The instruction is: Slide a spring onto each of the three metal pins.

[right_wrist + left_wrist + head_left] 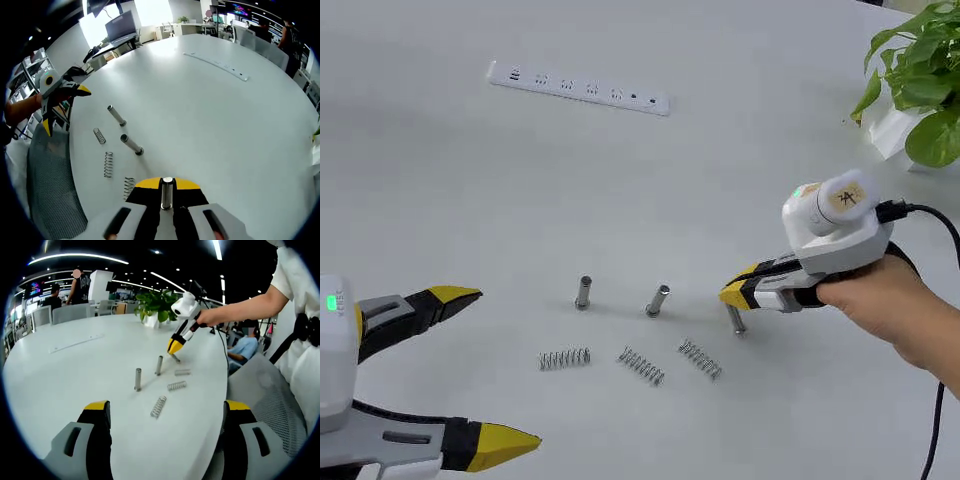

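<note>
The right hand-held gripper (167,184) pinches a metal pin (166,197) between its yellow tips. In the head view the pin's lower end seems to rest on the table (470,180). A second pin (658,300) and a third pin (583,292) stand just to the left of it, and three springs (641,366) lie in a row in front of them. The left hand-held gripper (495,368) is spread wide, holding nothing, well apart from the pins and springs. The head view also shows a power strip (580,88) and a plant (920,70).
</note>
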Demonstrator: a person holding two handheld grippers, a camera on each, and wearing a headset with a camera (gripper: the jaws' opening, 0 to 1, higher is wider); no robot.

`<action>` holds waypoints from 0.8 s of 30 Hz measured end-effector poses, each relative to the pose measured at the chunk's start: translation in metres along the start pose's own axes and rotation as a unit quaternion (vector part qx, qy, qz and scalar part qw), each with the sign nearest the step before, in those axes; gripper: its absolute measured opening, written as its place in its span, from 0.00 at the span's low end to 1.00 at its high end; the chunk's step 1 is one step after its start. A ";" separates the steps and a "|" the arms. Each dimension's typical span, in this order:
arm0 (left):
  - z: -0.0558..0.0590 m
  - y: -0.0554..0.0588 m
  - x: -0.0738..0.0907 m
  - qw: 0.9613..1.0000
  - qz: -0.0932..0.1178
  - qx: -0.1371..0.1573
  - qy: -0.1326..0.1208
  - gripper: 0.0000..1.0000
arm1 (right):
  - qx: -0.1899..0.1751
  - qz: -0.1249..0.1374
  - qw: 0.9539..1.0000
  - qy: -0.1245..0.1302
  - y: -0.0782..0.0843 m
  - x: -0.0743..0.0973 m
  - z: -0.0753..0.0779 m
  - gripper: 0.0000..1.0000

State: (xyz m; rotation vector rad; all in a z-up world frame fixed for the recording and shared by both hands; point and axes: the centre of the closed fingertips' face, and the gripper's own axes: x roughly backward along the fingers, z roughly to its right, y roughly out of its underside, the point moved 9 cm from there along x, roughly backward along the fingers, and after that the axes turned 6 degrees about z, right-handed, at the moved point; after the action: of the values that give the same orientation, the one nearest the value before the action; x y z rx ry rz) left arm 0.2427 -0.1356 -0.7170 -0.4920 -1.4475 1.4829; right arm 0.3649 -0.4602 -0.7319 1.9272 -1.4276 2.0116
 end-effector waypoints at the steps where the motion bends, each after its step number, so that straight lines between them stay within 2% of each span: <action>1: 0.000 0.000 0.000 1.000 0.000 0.000 0.001 0.92 | -0.001 0.003 1.000 0.002 0.001 0.001 0.000 0.03; 14: 0.003 -0.004 -0.005 1.000 -0.002 -0.005 0.010 0.92 | -0.010 0.030 0.999 0.019 0.013 0.017 -0.005 0.03; 24: 0.004 -0.003 -0.006 1.000 -0.006 -0.007 0.013 0.92 | -0.010 0.040 0.999 0.028 0.017 0.021 -0.007 0.03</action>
State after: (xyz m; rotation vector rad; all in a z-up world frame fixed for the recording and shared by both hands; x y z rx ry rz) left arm 0.2427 -0.1434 -0.7151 -0.5079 -1.4393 1.4538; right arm 0.3447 -0.4778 -0.7237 1.8191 -1.5287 2.0572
